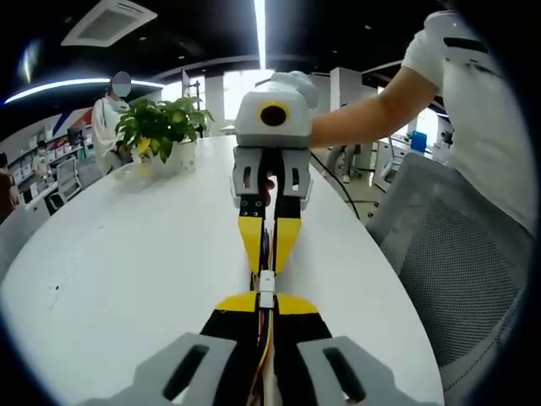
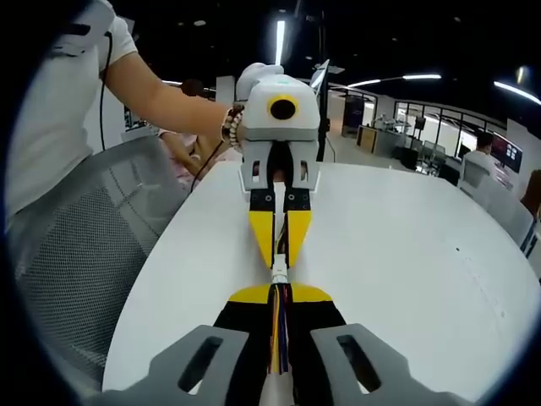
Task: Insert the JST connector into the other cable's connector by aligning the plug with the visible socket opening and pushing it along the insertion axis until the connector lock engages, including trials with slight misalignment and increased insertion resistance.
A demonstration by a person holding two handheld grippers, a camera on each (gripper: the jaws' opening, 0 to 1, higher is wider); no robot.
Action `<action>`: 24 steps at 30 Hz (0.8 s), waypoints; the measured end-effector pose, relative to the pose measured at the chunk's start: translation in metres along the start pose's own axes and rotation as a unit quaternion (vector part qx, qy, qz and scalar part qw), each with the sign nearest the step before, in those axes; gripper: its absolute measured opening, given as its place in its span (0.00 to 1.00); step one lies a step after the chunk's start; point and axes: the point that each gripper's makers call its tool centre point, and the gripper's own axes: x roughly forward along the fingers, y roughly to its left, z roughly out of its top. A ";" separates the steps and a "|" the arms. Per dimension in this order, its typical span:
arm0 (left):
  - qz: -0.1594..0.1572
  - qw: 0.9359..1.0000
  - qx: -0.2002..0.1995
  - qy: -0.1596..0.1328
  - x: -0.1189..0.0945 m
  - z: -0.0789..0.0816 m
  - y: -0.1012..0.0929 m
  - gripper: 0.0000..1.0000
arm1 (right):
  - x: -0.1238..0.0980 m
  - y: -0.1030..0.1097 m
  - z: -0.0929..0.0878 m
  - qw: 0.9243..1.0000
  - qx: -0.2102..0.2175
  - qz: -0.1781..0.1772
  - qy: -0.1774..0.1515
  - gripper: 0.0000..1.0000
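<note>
While the left gripper (image 1: 266, 306) clamps its cable, the right gripper (image 2: 278, 298), at 12 o'clock, pinches the white connector (image 1: 266, 288) above the surface (image 1: 127, 254)

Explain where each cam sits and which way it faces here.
Left gripper view: rides the left gripper, facing the right gripper head-on over the white table; a forearm shows.
Right gripper view: rides the right gripper, facing the left gripper; a wrist with bracelet shows.
Shared: the white connector between both tips, coloured wires.
</note>
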 end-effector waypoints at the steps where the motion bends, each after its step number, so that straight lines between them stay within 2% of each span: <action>1: 0.000 1.000 0.000 0.000 0.000 0.000 0.000 0.00 | 0.000 0.000 0.000 1.000 -0.001 0.000 0.000 0.02; 4: 0.001 1.000 0.001 0.000 0.000 -0.001 0.002 0.00 | 0.001 -0.002 -0.001 1.000 -0.004 -0.006 -0.004 0.02; 7: 0.005 1.000 -0.009 -0.017 -0.001 0.000 0.005 0.00 | -0.002 -0.005 -0.001 1.000 -0.001 -0.014 -0.019 0.02; 15: 0.015 1.000 0.006 -0.015 0.007 -0.002 0.022 0.00 | -0.002 -0.022 -0.008 0.999 -0.009 -0.027 -0.019 0.02; 21: 0.033 0.999 0.018 0.004 0.016 -0.014 0.040 0.00 | 0.006 -0.042 -0.020 0.999 -0.009 -0.038 -0.011 0.03; 24: 0.043 0.999 0.008 0.006 0.016 -0.018 0.050 0.00 | 0.008 -0.050 -0.023 0.999 0.001 -0.042 -0.016 0.03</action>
